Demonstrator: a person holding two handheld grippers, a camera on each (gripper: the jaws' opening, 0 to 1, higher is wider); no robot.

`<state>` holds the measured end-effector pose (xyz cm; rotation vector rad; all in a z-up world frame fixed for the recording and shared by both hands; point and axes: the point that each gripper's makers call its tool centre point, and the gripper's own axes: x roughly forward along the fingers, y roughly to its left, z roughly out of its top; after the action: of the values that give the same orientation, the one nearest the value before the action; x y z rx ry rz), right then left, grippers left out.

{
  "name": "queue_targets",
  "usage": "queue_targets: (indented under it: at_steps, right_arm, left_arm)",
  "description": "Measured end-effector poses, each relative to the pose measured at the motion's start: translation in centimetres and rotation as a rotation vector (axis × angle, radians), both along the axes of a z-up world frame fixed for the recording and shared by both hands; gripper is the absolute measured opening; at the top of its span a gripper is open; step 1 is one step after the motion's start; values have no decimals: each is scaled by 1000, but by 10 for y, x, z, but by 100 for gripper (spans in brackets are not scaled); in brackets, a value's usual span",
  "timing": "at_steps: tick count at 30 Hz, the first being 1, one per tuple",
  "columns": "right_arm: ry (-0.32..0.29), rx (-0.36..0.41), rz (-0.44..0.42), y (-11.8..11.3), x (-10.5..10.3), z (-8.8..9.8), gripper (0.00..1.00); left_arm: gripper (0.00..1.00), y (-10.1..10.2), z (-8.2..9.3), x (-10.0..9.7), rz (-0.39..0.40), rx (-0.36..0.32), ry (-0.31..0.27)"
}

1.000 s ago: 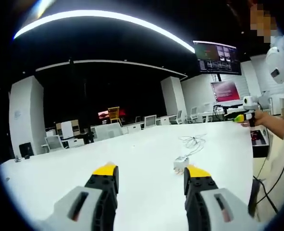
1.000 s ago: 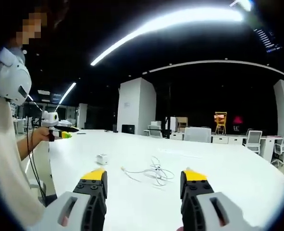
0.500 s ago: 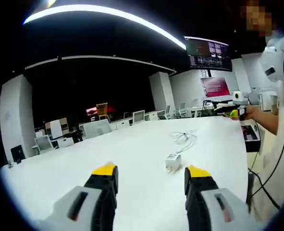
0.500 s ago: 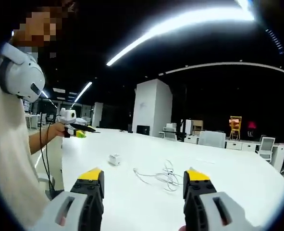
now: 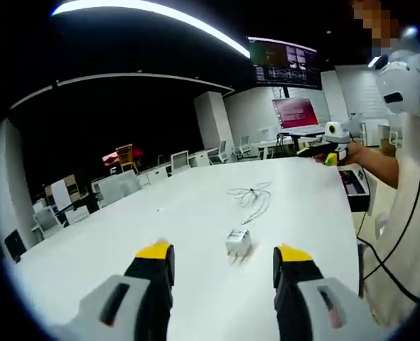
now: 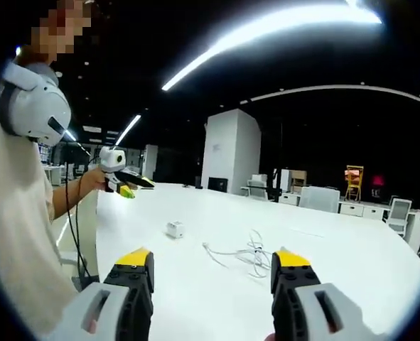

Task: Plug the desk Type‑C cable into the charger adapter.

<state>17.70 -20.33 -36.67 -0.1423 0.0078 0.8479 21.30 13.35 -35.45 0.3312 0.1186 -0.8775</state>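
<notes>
Between the left gripper's spread yellow-tipped jaws, just ahead on the white table, sat the charger adapter, a small white block, nothing held. It lay almost dead centre of the gap, slightly toward the right jaw, so the left gripper was clearly the nearer one to it. Which face carried the port was too small to tell. Farther along the same line lay the Type-C cable, a loose white coil, apart from the adapter.

From the right gripper, jaws also wide apart and empty, the cable lay ahead between the jaws, its free end trailing left toward the adapter. That plug end probably pointed at the adapter, though it was blurred. Right was nearer the cable, left nearer the adapter. Beyond the adapter, the other gripper showed in the person's hand.
</notes>
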Motion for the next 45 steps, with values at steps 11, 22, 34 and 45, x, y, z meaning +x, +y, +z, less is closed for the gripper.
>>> queue_targets:
  at_steps: [11,22,34,45]
  right_arm:
    - [-9,-19,6,-2,-3,3,67]
    - [10,-31,20,2,-4,-4,66]
    - [25,-34,14,1,-1,-7,66]
    - [19,-35,15,0,-5,-4,66]
  left_arm:
    - [56,-12,5,6,-34,43,0]
    - [56,-23,-2,9,-80,95,40]
    - [55,-33,-3,14,-108,129,45]
    - [55,-47,-19,27,-156,163,103]
